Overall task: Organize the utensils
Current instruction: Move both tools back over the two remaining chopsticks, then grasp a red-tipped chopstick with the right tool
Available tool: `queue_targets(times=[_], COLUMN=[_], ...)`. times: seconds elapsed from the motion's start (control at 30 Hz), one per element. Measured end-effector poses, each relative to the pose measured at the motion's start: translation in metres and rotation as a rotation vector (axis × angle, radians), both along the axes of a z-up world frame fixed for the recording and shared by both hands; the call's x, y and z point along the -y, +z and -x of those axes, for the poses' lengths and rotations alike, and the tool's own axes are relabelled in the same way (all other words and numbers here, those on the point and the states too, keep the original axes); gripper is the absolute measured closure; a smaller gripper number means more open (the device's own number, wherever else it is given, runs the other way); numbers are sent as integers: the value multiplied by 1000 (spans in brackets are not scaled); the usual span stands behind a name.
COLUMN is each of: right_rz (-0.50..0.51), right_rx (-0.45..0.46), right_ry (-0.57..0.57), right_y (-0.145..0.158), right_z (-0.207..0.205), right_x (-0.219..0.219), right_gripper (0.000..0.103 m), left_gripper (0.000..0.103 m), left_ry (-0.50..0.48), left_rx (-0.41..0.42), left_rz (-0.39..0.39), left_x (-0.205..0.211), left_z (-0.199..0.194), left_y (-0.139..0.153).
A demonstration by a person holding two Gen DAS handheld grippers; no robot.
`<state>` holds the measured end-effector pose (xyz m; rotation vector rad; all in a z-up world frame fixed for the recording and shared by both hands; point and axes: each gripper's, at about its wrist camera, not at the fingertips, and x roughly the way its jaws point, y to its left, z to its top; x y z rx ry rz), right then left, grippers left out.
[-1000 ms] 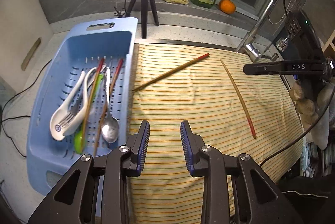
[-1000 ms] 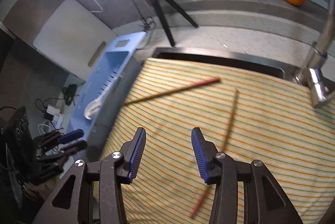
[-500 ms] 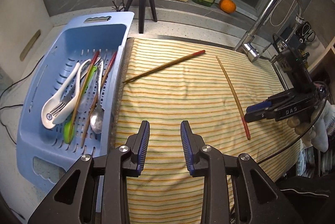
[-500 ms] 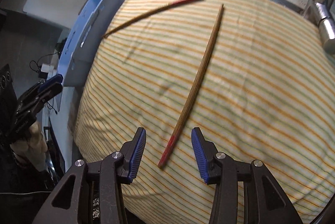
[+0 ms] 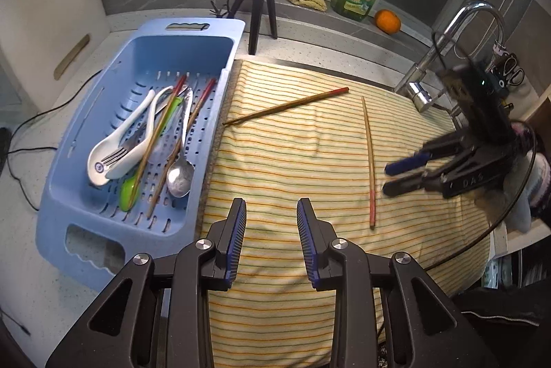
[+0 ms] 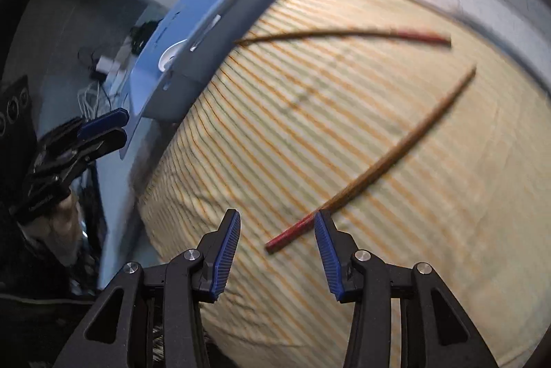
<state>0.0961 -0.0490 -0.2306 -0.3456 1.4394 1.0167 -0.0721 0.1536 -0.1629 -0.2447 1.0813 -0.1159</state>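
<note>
Striped cloth (image 5: 292, 161) carries two loose chopsticks; the blue basket (image 5: 220, 34) sits beside it. We bring the right gripper (image 6: 277, 242), spread wide, around the nearer chopstick (image 6: 378, 168) red end for pickup; left gripper (image 5: 272, 233) hangs released.

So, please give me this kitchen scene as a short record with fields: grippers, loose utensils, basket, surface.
left gripper: open, empty, above the striped yellow cloth
right gripper: open, red end of the nearer wooden chopstick between its fingers, not gripped
second red-tipped wooden chopstick: on the cloth, pointing to the basket
blue plastic basket: holds white ceramic spoon, metal spoon, fork, chopsticks
</note>
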Motion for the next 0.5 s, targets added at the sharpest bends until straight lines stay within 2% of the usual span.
queue_targets(times=[0.1,0.2,0.27,0.37,0.5], right_rz=[30,117,147,211,280], right_rx=[108,232,273,360,427], right_ry=[108,259,360,551,755], right_y=[15,18,18,11,-6], right_z=[-15,-19,-14,1,13], right_x=[2,0,-3,-8,-14], right_gripper=[62,62,62,62,62], left_gripper=[74,74,74,74,74], left_ry=[15,31,41,63,101], left_rx=[2,-2,-2,-4,-8], left_rz=[-3,-14,-15,-13,-4], left_x=[2,9,15,22,29], left_z=[6,10,13,19,27], left_y=[3,4,4,4,5])
